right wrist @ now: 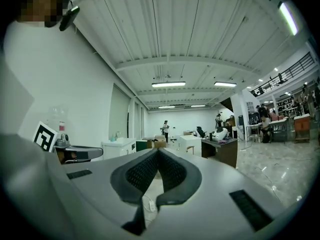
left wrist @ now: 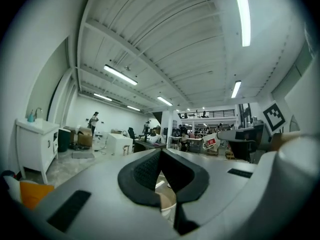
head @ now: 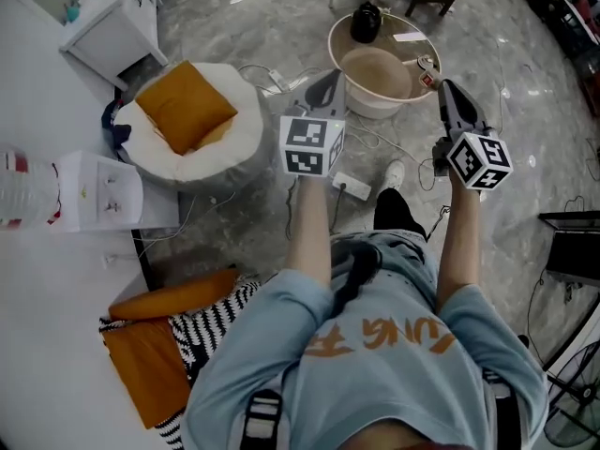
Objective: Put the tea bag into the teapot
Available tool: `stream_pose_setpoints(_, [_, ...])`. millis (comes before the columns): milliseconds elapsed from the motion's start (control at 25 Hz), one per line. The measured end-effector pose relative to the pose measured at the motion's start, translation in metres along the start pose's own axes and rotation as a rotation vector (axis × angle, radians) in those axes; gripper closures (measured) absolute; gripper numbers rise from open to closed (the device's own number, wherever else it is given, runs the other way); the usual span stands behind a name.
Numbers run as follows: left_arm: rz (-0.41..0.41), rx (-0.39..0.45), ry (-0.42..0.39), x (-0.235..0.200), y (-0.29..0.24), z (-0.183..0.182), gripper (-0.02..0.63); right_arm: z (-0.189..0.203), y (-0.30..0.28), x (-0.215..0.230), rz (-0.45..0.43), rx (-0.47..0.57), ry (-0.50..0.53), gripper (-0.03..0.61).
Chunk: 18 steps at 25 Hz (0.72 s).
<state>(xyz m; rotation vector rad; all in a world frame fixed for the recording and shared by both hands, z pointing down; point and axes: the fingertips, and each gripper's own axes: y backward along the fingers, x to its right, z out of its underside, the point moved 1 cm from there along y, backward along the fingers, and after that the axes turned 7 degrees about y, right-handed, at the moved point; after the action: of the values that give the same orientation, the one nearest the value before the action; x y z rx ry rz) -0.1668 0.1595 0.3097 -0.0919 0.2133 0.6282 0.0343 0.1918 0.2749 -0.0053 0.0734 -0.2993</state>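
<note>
Looking down through the head view, I see the left gripper (head: 323, 84) and right gripper (head: 446, 90) held up side by side over the marble floor (head: 525, 54), well apart from each other. Ahead sits a round beige desk (head: 339, 50) with a dark teapot (head: 366, 22) near its far rim. A small white-and-red tea bag (head: 427, 69) shows at the desk's near right rim, just at the right gripper's tip. I cannot tell whether it is pinched or lying there. To the left, a white beanbag (head: 239, 134) with an orange cushion (head: 185, 106) crowds close. Cables (head: 375, 143) and a power strip (head: 352, 186) lie on the floor between me and the desk.

From the left gripper view, the jaws meet at their tips with nothing between them. The right gripper reaches in from the right edge, with the tea bag at its nose. A white cabinet (left wrist: 35, 139) stands at the left, and the hall ahead is wide open.

From the right gripper view, the jaws are together, with no thing visible between the pads. The left gripper borders the left side, and open floor runs off to the right.
</note>
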Motion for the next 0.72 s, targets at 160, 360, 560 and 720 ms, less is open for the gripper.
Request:
stream_pose_setpoints(160, [-0.007, 0.009, -0.033, -0.003, -0.044, -0.008, 0.589, -0.004, -0.031, 0.042, -0.001, 0.057, -0.040, 0.566])
stream_pose_setpoints(360, [-0.040, -0.018, -0.054, -0.014, -0.131, -0.013, 0.589, 0.009, -0.099, 0.110, -0.016, 0.089, -0.130, 0.566])
stream_pose_setpoints(560, [-0.077, -0.063, 0.008, -0.024, -0.239, 0.019, 0.589, 0.048, -0.178, 0.186, -0.062, 0.020, -0.162, 0.566])
stream_pose_setpoints(720, [-0.130, -0.126, 0.057, -0.026, -0.326, 0.058, 0.589, 0.089, -0.228, 0.257, -0.071, -0.071, -0.178, 0.566])
